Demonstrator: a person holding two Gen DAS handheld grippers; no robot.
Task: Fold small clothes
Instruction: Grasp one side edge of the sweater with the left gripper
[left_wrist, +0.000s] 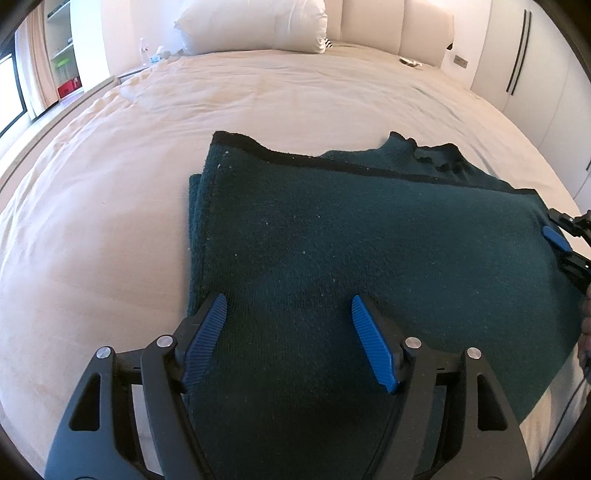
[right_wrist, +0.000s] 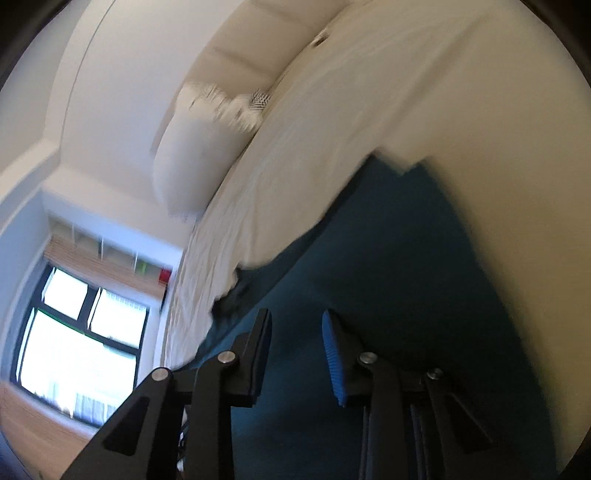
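Note:
A dark teal knit sweater (left_wrist: 369, 236) with a black hem lies folded on the white bed (left_wrist: 110, 221), its collar towards the far right. My left gripper (left_wrist: 289, 301) hovers over the sweater's near left part, jaws wide open, with nothing between the pads. My right gripper (left_wrist: 557, 240) comes in at the sweater's right edge, one blue pad resting over the cloth. In the blurred, tilted right wrist view my right gripper (right_wrist: 295, 317) shows a narrow gap between its fingers; the sweater (right_wrist: 388, 295) lies behind them and no cloth is pinched between the pads.
A white pillow (left_wrist: 255, 26) leans on the padded headboard (left_wrist: 406, 29) at the far end. Shelves and a window (right_wrist: 77, 332) are to the left, white wardrobe doors (left_wrist: 524, 55) to the right. Bare sheet surrounds the sweater on the left and far sides.

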